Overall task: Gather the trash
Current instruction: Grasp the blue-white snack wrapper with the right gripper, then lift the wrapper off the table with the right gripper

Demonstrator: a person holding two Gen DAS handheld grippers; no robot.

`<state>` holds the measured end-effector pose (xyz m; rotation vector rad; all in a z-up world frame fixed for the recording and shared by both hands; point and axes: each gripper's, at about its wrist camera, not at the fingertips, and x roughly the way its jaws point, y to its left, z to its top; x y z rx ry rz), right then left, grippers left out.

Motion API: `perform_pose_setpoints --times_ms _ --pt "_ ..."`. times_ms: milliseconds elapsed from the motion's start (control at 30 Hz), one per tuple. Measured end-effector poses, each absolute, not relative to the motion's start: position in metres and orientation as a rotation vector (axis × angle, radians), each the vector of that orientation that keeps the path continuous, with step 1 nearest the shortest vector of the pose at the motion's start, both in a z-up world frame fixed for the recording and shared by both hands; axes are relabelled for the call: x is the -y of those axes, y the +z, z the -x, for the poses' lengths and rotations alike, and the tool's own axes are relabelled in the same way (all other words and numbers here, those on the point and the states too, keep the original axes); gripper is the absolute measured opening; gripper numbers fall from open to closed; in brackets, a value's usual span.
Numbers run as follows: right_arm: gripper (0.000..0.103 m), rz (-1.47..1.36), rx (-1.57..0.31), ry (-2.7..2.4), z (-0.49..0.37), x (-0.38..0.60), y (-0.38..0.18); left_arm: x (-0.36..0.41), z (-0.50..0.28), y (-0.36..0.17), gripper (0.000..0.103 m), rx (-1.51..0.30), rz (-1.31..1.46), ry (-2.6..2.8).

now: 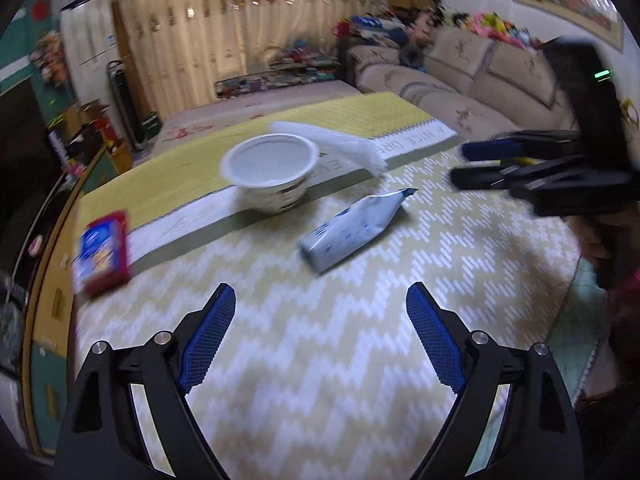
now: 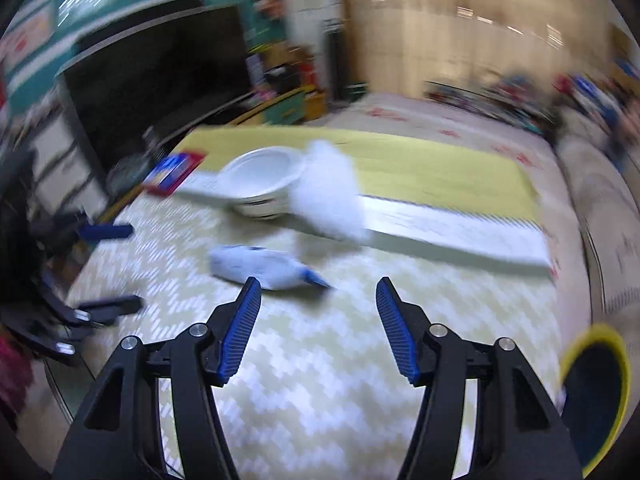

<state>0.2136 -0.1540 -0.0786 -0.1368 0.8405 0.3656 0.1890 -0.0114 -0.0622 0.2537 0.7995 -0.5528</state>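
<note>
Right now both tongs, left (image 1: 320, 340) and right (image 2: 318, 328), gape wide and empty above the zigzag-patterned tabletop (image 1: 320, 380). Just beyond the right tips lies the pale blue wrapper (image 2: 260, 268), its long axis running across the frame; it looks nearer the right tongs. From the left view it lies diagonally at centre (image 1: 352, 232), below the white bowl (image 1: 272, 172).

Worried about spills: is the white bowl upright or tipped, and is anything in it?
Upright. The white bowl sits base-down on the yellow mat, rim facing up; its visible interior looks bare white, apparently empty.

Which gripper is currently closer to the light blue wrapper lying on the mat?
Right. The right gripper hovers open just short of the light blue wrapper; the left gripper, also open, sits farther back across the mat.
</note>
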Motion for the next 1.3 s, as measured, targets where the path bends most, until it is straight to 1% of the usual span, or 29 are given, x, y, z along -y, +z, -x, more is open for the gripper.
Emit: perform_pose_setpoints --times_ms 167,300,467,633,800,833,867,900,933,1067,1100,1300 --pt "0.057 0.262 -0.910 0.455 -0.244 0.129 -0.104 -0.033 -0.163 -0.050 0.089 -0.758 -0.171 -0.523" --pt "0.057 0.269 -0.971 0.559 -0.265 0.117 -0.121 -0.044 -0.153 -0.049 0.089 -0.758 -0.131 -0.528" --pt "0.062 0.285 -1.020 0.588 -0.263 0.106 -0.132 -0.044 -0.149 -0.051 0.089 -0.761 -0.116 -0.544" --pt "0.061 0.301 -1.049 0.684 -0.233 0.095 -0.129 -0.035 -0.152 -0.054 0.089 -0.767 -0.124 -0.549" --pt "0.061 0.300 -1.052 0.635 -0.240 0.088 -0.133 -0.030 -0.152 -0.053 0.089 -0.760 -0.114 -0.557" --pt "0.056 0.310 -1.057 0.629 -0.242 0.085 -0.136 -0.029 -0.151 -0.053 0.089 -0.760 -0.113 -0.556" --pt "0.054 0.326 -1.052 0.619 -0.240 0.083 -0.138 -0.029 -0.150 -0.053 0.089 -0.761 -0.113 -0.556" --pt "0.048 0.350 -1.035 0.594 -0.237 0.080 -0.138 -0.029 -0.149 -0.053 0.089 -0.761 -0.112 -0.555" --pt "0.037 0.359 -1.027 0.575 -0.236 0.081 -0.138 -0.029 -0.147 -0.052 0.089 -0.762 -0.110 -0.554" --pt "0.022 0.289 -1.021 0.513 -0.228 0.102 -0.134 -0.027 -0.143 -0.052 0.089 -0.770 -0.103 -0.547" --pt "0.020 0.272 -1.017 0.501 -0.225 0.108 -0.132 -0.025 -0.143 -0.051 0.089 -0.772 -0.102 -0.550" --pt "0.020 0.088 -0.940 0.413 -0.189 0.172 -0.104 -0.001 -0.149 -0.045 0.089 -0.772 -0.119 -0.583"
